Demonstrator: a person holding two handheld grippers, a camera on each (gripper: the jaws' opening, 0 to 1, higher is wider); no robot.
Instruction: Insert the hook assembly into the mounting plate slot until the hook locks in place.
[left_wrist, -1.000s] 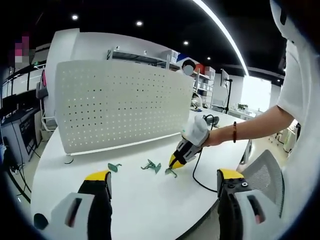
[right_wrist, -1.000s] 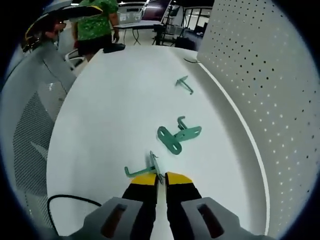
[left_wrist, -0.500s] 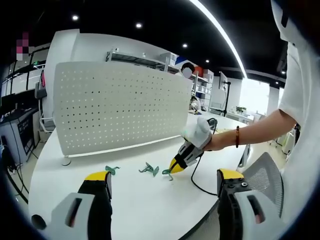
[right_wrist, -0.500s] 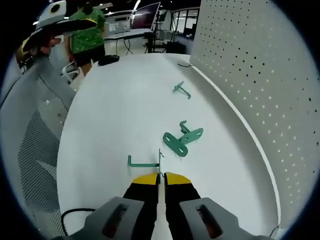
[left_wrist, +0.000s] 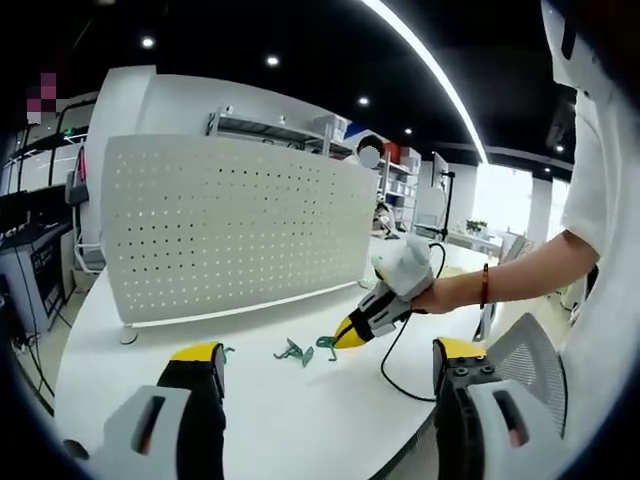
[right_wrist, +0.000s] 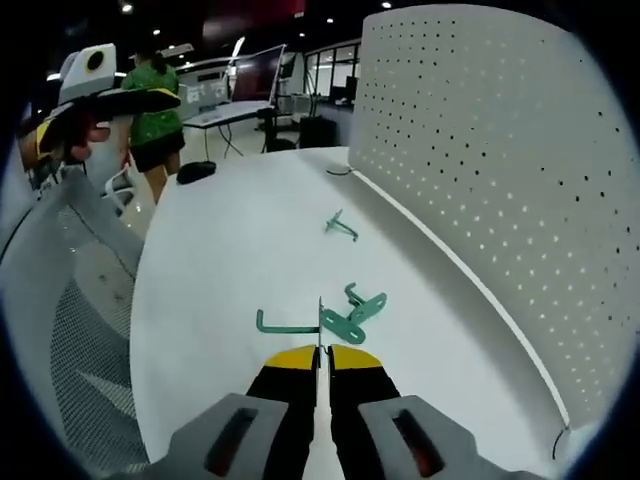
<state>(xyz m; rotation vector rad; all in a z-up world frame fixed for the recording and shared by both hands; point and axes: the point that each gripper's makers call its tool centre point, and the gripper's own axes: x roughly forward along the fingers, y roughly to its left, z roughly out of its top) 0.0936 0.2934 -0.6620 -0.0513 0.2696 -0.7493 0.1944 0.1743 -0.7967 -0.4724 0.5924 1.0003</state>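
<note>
White desk (right_wrist: 230, 250) carries a pegboard (right_wrist: 480, 170) along its far edge, and we judge the task barely begun. Our right gripper (right_wrist: 320, 352) is clamped on a green hook (right_wrist: 290, 322), lifted off the desk, well short of the pegboard. Two more hooks (right_wrist: 358, 312) lie on the desk nearer the board. Our left gripper (left_wrist: 325, 365) hangs with jaws apart, empty. Insertion and locking remain.

The left tool (left_wrist: 325, 375) hides most of one hook (left_wrist: 222, 351) behind its jaw. The pegboard (right_wrist: 500, 190) is cut off at the right gripper view's edge.
</note>
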